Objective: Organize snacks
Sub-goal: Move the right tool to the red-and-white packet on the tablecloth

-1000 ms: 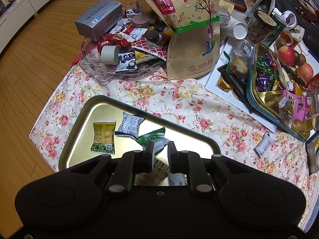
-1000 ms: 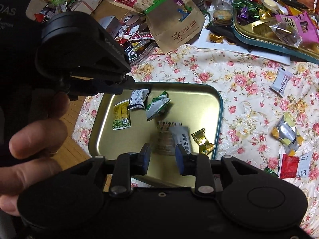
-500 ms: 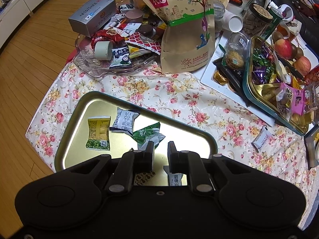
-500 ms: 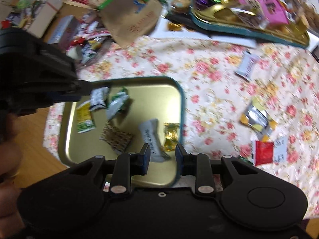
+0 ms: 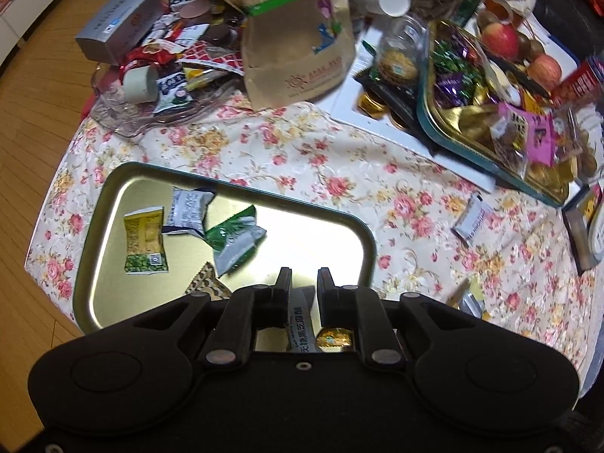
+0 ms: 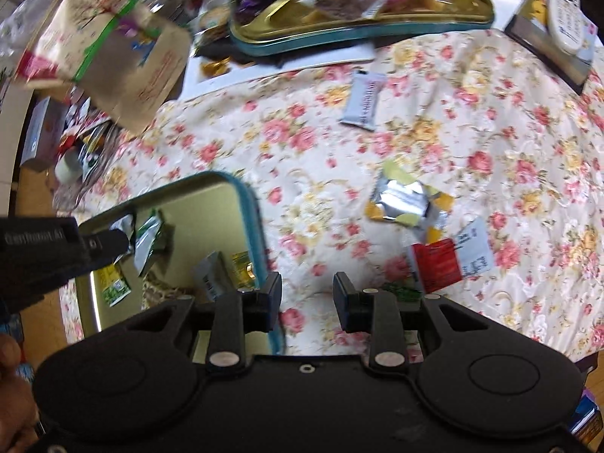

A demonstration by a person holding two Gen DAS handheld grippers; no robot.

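Observation:
A gold tray with a teal rim [image 5: 309, 241] lies on the floral cloth and holds several snack packets: a yellow-green one [image 5: 145, 239], a white-blue one [image 5: 187, 209], a green one [image 5: 234, 239], a white one [image 5: 300, 324] and a gold candy [image 5: 334, 336]. My left gripper [image 5: 304, 277] hovers over the tray's near right part, open and empty. My right gripper [image 6: 306, 287] hangs over bare cloth just right of the tray [image 6: 211, 219], open and empty. Loose on the cloth beyond it lie a silver-yellow packet [image 6: 404, 200], a red packet [image 6: 436, 264] and a white bar [image 6: 364, 100].
A brown paper bag [image 5: 298, 49] stands at the back, beside a glass dish [image 5: 124, 113] piled with snacks and a silver box [image 5: 117, 28]. A teal tin of candies [image 5: 472, 113] and apples [image 5: 502, 39] fill the back right. The table's left edge drops to wood floor [image 5: 30, 113].
My right gripper has swung and rolled from above the tray to the cloth right of it. My left gripper has drifted toward the tray's right end. Both stay empty.

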